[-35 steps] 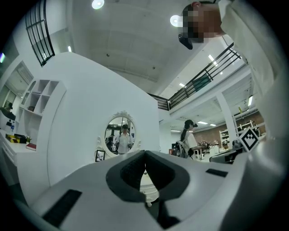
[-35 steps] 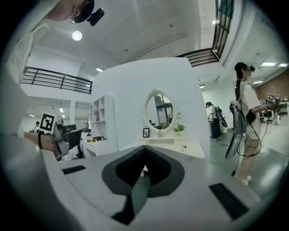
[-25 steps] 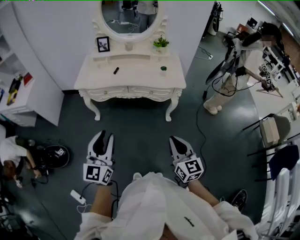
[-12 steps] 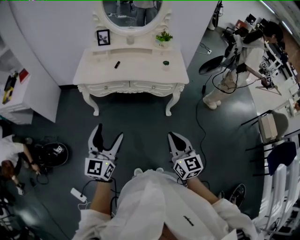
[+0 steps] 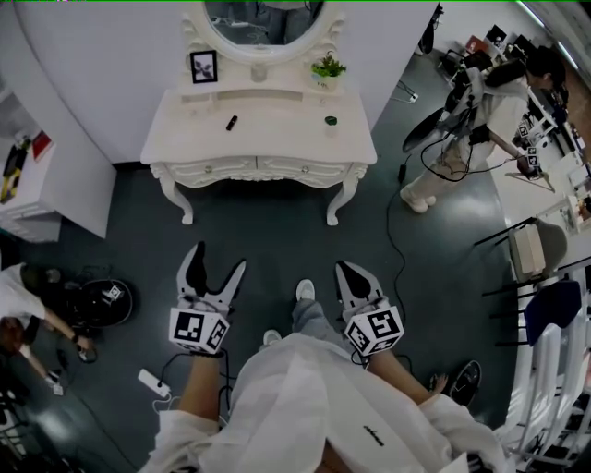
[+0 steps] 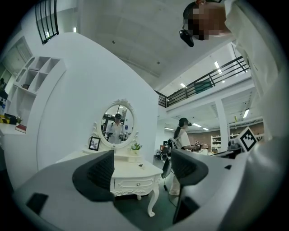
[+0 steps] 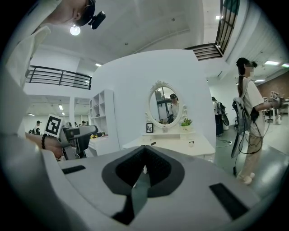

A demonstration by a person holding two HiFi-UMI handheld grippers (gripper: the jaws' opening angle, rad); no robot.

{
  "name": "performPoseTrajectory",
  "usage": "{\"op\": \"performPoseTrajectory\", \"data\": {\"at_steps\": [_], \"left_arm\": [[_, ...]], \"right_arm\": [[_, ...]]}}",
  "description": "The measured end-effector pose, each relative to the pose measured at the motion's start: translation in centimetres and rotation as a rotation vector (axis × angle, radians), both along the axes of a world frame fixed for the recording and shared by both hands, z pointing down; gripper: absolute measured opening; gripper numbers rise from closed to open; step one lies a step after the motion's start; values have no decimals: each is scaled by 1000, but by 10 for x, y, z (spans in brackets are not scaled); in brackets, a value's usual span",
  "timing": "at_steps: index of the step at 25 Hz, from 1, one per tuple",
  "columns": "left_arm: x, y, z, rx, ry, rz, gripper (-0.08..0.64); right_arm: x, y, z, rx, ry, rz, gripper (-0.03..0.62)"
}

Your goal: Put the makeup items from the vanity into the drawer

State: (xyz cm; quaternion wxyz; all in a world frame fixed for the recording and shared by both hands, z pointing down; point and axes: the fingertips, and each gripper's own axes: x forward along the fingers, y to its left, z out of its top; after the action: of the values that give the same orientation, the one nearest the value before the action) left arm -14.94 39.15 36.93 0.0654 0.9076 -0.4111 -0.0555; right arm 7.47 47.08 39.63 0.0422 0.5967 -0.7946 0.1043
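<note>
The white vanity [image 5: 268,139] stands against the far wall, well ahead of both grippers. A small black makeup stick [image 5: 232,122] lies on its top towards the left, and a small dark round jar [image 5: 331,120] sits towards the right. Its two front drawers [image 5: 208,169] are shut. My left gripper [image 5: 218,257] hangs over the dark floor; its jaws have just been opening and stand open with nothing between them. In the left gripper view the vanity [image 6: 133,173] shows far off between the pads. My right gripper [image 5: 343,267] is shut and empty, and the right gripper view looks at the vanity [image 7: 176,145].
An oval mirror [image 5: 264,18], a picture frame [image 5: 203,66] and a small plant [image 5: 329,66] stand at the vanity's back. A person [image 5: 471,120] with cables stands at the right, another [image 5: 18,305] crouches lower left. A white shelf unit [image 5: 42,185] stands left, and a power strip [image 5: 152,384] lies on the floor.
The left jaws went from nearly shut to wide open. Both grippers and the view have moved towards the vanity, and a white shoe now steps out between the grippers.
</note>
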Motion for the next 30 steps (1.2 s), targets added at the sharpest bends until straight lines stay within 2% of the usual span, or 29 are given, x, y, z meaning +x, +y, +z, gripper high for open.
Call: {"op": "performPoseTrajectory", "data": {"at_steps": [6,12,21,30], "left_arm": [[19,-32,1,11,-21,-16,376],[39,-90,-2,5,-33,-59,376],[92,-177,-11,8,-38,-91,376],[141,-238,-9,-8,-32,-122,376]], "right_arm": [[10,-37,7,11,-16,-29,18],[29,-101,11,11,-23,-84,18],[77,-202,3,26,-29,-145,18],[124,-267,11,15,-24,-190,18]]}}
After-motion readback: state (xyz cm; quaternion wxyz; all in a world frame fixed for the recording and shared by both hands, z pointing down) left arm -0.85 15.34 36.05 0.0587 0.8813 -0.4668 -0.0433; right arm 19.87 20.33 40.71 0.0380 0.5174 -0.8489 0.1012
